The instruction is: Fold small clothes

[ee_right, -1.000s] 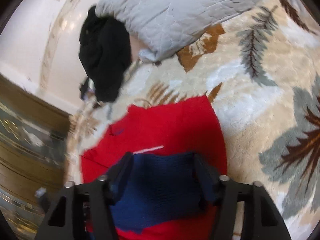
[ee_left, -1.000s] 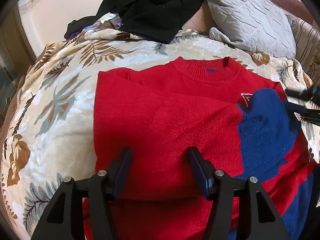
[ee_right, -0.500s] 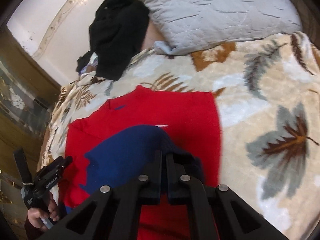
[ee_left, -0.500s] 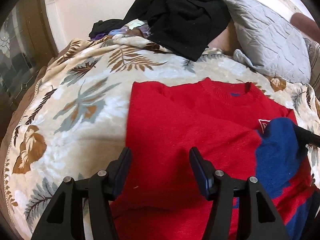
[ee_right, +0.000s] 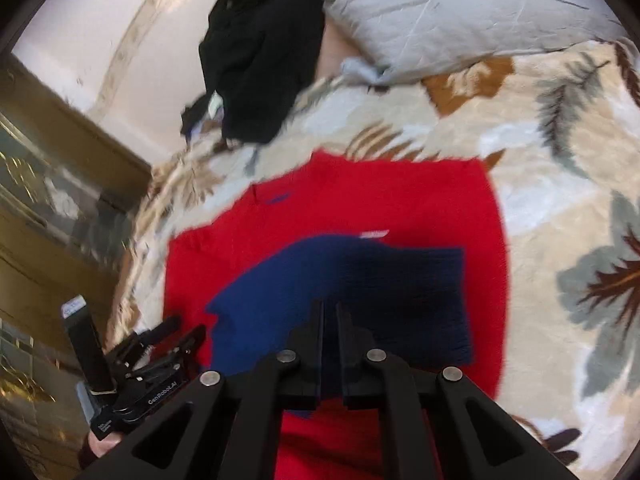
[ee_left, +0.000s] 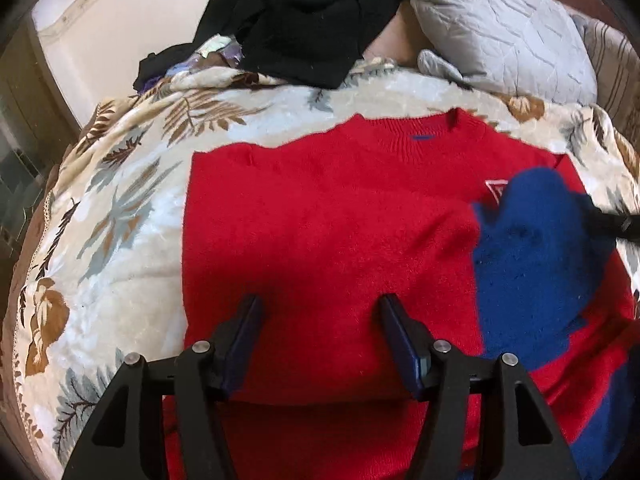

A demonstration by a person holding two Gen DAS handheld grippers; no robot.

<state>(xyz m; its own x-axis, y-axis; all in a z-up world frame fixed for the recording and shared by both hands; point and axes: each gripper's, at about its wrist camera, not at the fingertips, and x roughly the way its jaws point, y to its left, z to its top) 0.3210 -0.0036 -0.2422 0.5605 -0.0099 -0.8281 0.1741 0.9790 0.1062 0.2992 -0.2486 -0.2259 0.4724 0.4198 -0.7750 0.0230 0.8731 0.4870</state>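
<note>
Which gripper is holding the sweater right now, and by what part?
The right gripper is shut on the sweater's blue sleeve, near its end. The left gripper is open over the red sweater, holding nothing.

Bed covered by a plush cream blanket (ee_left: 120, 208) with a brown and grey-green leaf print. Heap of black clothing (ee_left: 304, 16) at the head of the bed, overlapping the blanket's far edge — some purple and pale fabric (ee_left: 200, 58) pokes out at its left. Grey quilted pillow (ee_left: 508, 28) just right of the heap, its corner touching the blanket. Striped beige cushion (ee_left: 612, 64) further right. White wall (ee_left: 120, 32) behind. Dark wood-and-glass cabinet (ee_right: 48, 168) left of the bed — blurred.
</note>
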